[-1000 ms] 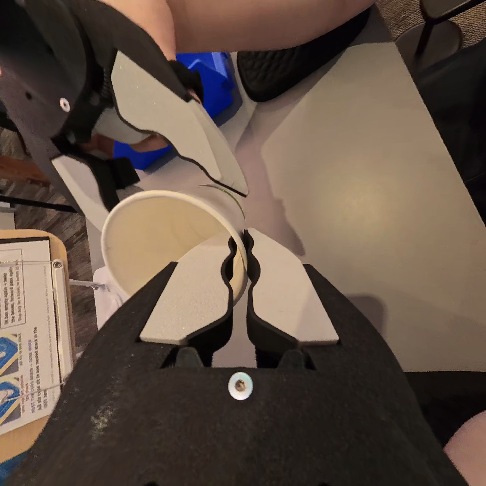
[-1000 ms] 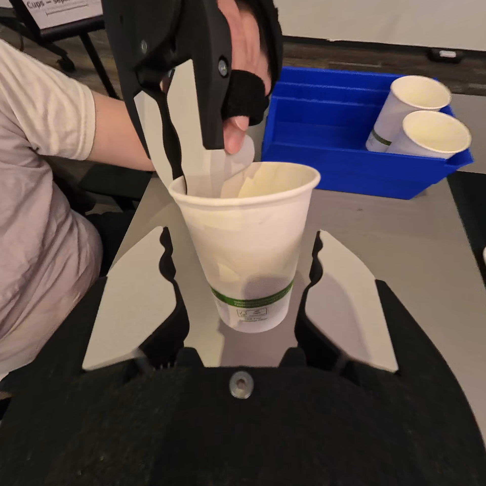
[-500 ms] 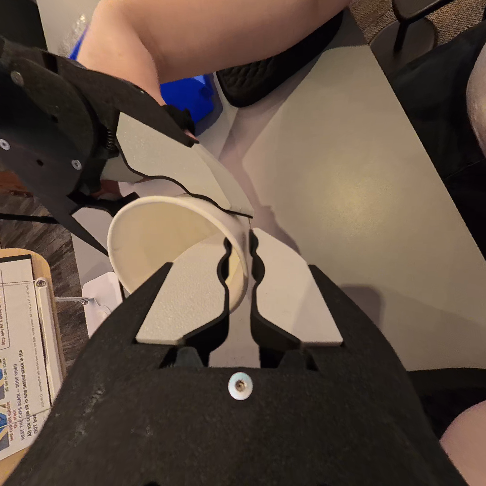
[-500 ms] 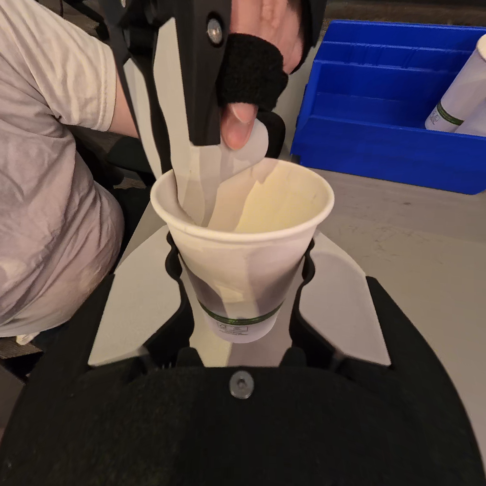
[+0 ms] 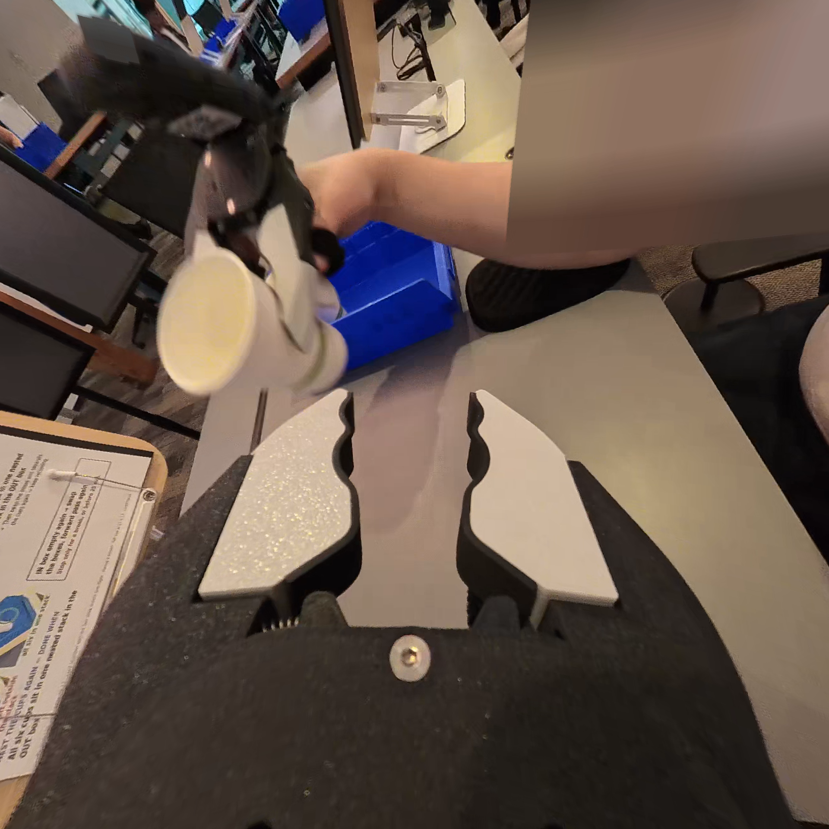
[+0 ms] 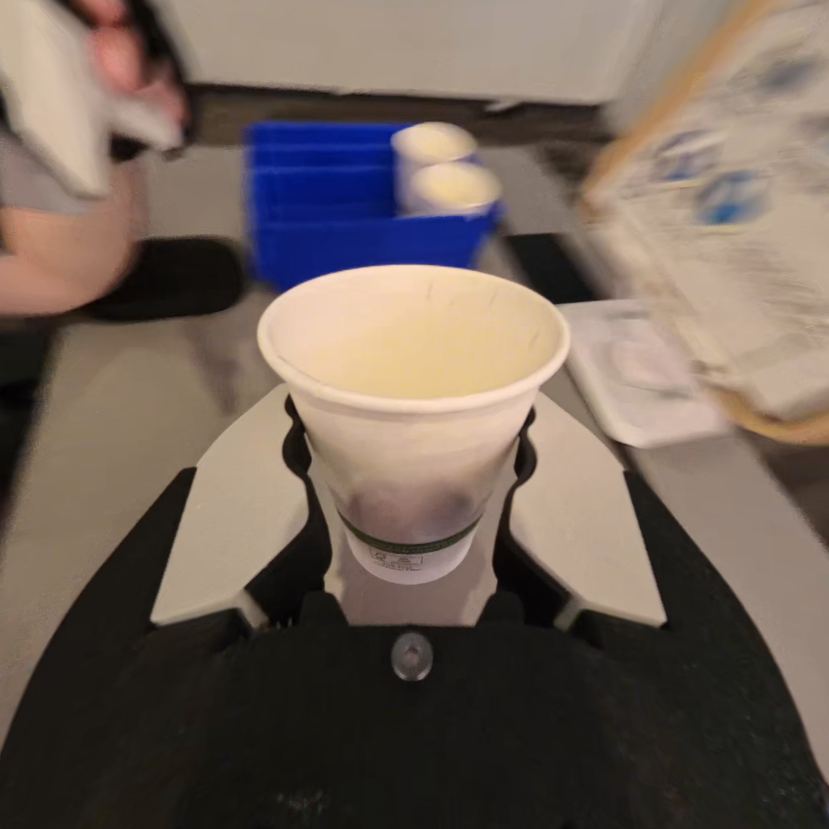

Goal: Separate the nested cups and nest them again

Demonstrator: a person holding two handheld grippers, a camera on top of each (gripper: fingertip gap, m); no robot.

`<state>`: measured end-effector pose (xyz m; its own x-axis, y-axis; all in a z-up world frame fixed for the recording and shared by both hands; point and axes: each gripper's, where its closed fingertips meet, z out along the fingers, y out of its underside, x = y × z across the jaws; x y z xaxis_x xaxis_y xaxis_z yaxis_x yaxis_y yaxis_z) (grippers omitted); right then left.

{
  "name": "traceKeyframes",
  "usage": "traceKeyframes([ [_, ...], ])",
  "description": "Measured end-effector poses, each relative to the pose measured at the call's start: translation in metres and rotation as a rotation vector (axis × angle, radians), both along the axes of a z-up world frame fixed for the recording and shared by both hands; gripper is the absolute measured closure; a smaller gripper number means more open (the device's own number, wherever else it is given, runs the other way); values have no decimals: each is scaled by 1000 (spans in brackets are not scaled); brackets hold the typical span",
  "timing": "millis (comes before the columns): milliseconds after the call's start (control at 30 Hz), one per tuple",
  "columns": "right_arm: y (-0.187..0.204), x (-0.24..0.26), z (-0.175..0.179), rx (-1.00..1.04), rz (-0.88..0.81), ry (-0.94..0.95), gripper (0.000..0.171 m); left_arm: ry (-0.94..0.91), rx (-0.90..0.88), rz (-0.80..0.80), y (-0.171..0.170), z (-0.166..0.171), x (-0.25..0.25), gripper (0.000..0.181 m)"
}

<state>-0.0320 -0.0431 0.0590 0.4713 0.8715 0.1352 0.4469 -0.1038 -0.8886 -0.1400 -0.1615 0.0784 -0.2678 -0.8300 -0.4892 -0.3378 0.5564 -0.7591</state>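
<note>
Our right gripper [image 6: 410, 430] clamps the paper cup [image 6: 408, 403] above the grey worktop [image 5: 605, 403]. Left gripper [image 5: 409, 399] gapes, holding nothing. Separation step, we judge; next, carry it to the blue bin [image 6: 323, 215] beside two cups [image 6: 448, 179].

Sat on a grey table [image 5: 605, 403] under soft indoor light. Backed by a pale wall [image 6: 403, 40] with a dark baseboard [image 6: 314, 103]. Floored in wood-look planks [image 5: 148, 394] to the left. Furnished farther off with dark monitors [image 5: 58, 233], wooden-edged desks [image 5: 314, 49], and a black chair [image 5: 758, 264] at right.
</note>
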Motion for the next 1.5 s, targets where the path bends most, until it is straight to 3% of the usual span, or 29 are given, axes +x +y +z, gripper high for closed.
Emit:
traceKeyframes([
  [133,48,144,50,249,-574,266,81,2,22,19,4,0,-1,133],
  [200,55,195,39,281,-712,284,82,9,23,16,3,-2,0,133],
  [333,66,251,7,286,-902,207,81,31,35,21,4,-8,3,133],
  [500,71,265,1,321,-958,252,81,61,49,28,6,-15,4,134],
  [933,79,279,-39,169,-1007,213,80,87,78,36,7,-19,3,135],
  [1500,73,275,-73,-65,-1005,19,79,95,79,37,8,-20,0,136],
])
